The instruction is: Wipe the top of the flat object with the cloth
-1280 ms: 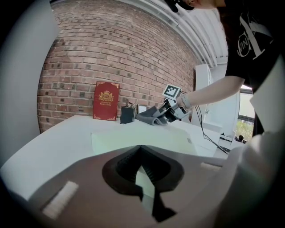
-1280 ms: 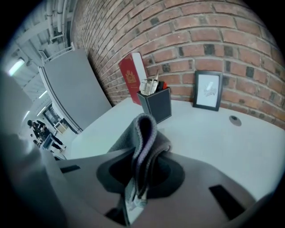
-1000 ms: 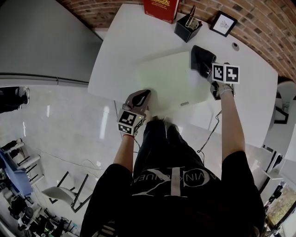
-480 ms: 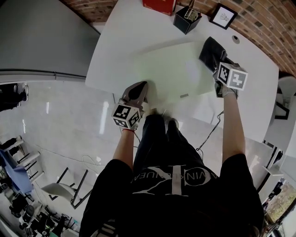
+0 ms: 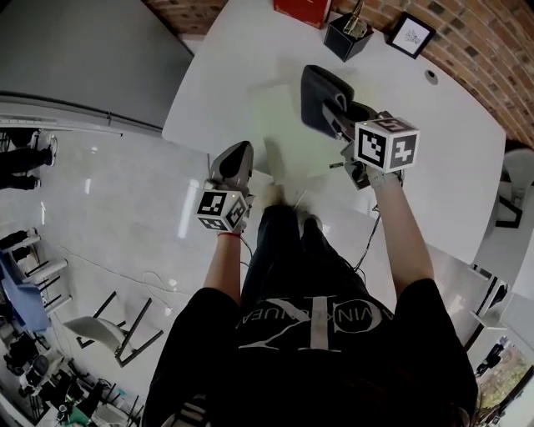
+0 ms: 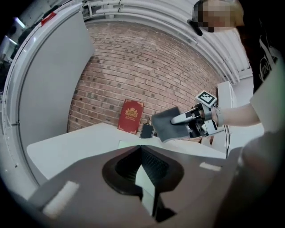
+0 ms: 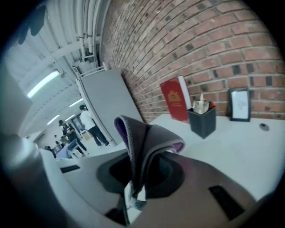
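A pale green flat mat (image 5: 288, 138) lies on the white table (image 5: 221, 75). My right gripper (image 5: 327, 107) is shut on a dark grey cloth (image 5: 319, 93) and holds it lifted over the mat's far part. In the right gripper view the cloth (image 7: 149, 142) flops over the jaws, which hides most of them. The left gripper view shows that cloth (image 6: 167, 124) hanging in the air above the table. My left gripper (image 5: 243, 150) sits at the table's near edge, just left of the mat. Its jaws (image 6: 142, 153) stand together, with only a thin pale sliver between them.
At the table's far edge, against the brick wall, stand a red book (image 5: 304, 10), a black pen holder (image 5: 349, 37) and a small framed picture (image 5: 410, 35). A cable (image 5: 375, 225) hangs off the near side. Chairs (image 5: 108, 334) stand on the floor to the left.
My right gripper has lifted the cloth off the mat's far right corner and carried it left and upward. The left gripper has edged slightly left along the near table edge.
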A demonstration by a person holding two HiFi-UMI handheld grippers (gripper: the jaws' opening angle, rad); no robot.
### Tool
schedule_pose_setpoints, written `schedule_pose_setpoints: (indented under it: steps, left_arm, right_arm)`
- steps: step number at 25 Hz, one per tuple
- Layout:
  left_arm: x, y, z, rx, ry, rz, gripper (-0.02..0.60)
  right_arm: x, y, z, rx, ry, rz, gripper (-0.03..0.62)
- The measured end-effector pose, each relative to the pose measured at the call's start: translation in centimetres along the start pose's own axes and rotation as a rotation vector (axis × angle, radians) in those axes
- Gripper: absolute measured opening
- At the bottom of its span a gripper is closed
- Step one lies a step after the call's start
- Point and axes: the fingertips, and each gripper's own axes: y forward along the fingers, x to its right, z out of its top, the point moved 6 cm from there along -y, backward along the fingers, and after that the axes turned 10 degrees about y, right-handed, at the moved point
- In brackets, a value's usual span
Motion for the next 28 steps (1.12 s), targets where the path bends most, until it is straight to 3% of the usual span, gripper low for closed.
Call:
schedule_pose_setpoints:
  steps: [5, 10, 16, 28]
  left_arm:
    - [-0.5, -1.5, 0.6, 0.021, 0.007, 0.061, 0.012]
    - [-0.8, -3.0, 0.6, 0.031, 0.002, 0.108, 0.012]
    - [-1.2, -4.5, 0.3, 0.034, -0.007, 0.159, 0.012]
    - [-0.2, -3.9, 0.7, 0.034, -0.003, 0.158, 0.012]
  right_arm:
    - [-5.4, 4.6, -3.4, -0.14, -0.048, 0.127, 0.06]
    - [-7.6, 7.3, -6.6, -0.259, 0.006, 0.189, 0.06]
    - [-6.2, 8.3, -8.7, -0.356, -0.056, 0.122, 0.06]
    - [-0.2, 4.4, -7.7, -0.338, -0.038, 0.009, 0.06]
